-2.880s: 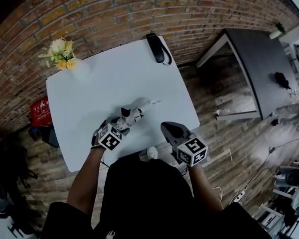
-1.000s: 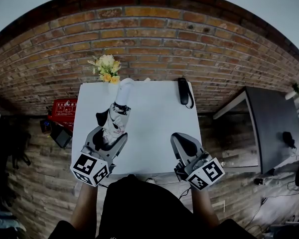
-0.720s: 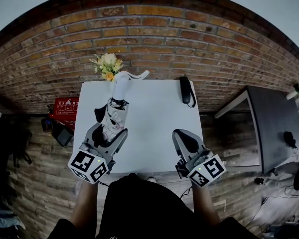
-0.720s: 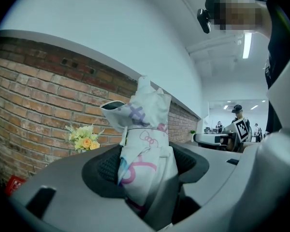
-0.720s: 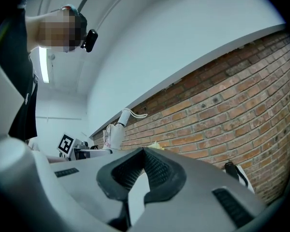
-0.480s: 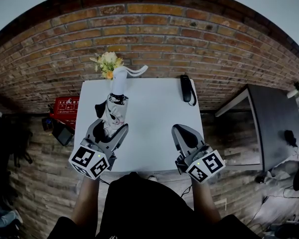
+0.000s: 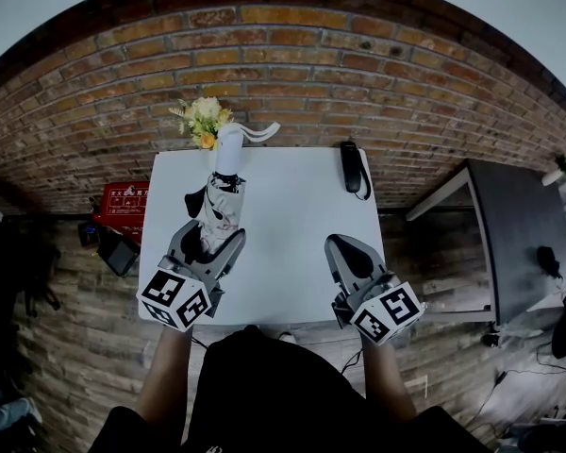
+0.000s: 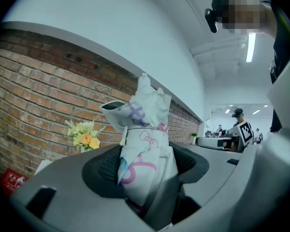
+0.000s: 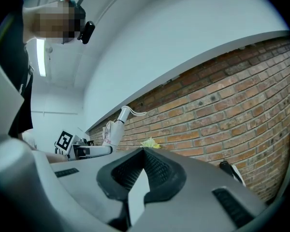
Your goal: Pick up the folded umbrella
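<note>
The folded umbrella (image 7: 219, 204), white with pink and purple print and a white handle with a strap, is held off the white table (image 7: 292, 243), its handle toward the brick wall. My left gripper (image 7: 211, 236) is shut on its fabric body. In the left gripper view both pads press the umbrella (image 8: 147, 139) between them, and the left gripper (image 8: 145, 170) sits low in that frame. My right gripper (image 7: 343, 251) hovers over the table's near right part, shut and empty. In the right gripper view the right gripper (image 9: 143, 154) has its pads meeting, with the umbrella (image 9: 113, 130) far to the left.
A vase of yellow and white flowers (image 7: 202, 121) stands at the table's far left corner. A black handset (image 7: 351, 168) lies at the far right edge. A red box (image 7: 123, 201) sits on the floor to the left, a dark table (image 7: 509, 225) to the right.
The umbrella lay on the table with my left gripper at it; now it is lifted in that gripper. Over the last second both grippers have barely moved.
</note>
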### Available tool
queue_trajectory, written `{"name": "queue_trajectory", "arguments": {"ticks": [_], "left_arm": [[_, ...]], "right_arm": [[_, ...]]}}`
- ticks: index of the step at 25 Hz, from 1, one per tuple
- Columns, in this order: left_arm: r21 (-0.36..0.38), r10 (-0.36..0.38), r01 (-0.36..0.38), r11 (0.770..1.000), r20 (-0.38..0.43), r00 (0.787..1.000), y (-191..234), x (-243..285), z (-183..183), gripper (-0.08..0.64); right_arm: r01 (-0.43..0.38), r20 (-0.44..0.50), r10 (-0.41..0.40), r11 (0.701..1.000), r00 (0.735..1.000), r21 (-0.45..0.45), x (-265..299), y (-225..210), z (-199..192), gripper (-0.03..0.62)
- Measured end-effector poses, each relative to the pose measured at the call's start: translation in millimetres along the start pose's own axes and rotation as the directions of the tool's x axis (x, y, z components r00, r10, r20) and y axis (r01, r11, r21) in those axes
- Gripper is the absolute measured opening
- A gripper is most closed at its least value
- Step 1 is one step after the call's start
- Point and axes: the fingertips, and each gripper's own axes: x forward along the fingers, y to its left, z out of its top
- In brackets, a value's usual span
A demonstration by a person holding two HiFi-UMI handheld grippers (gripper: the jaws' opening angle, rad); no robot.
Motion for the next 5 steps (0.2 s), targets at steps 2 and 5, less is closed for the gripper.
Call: {"name": "queue_trajectory", "arguments": {"ticks": [2,5], "left_arm": [[0.002,0.0,0.0,1.0,-0.006,1.0,-0.3,2.0,-2.2,0.279],[0.011,-0.002,0.003,1.0,-0.018,1.0,-1.0,4.7,-5.6,0.279]], "right_arm": [[0.002,-0.004,-0.002,1.0,1.0,0.0,0.4,-0.6,-0.7,0.021],[0.004,-0.005,-0.004,1.0,1.0,0.002,1.0,-1.7,-1.3,0.021]]}}
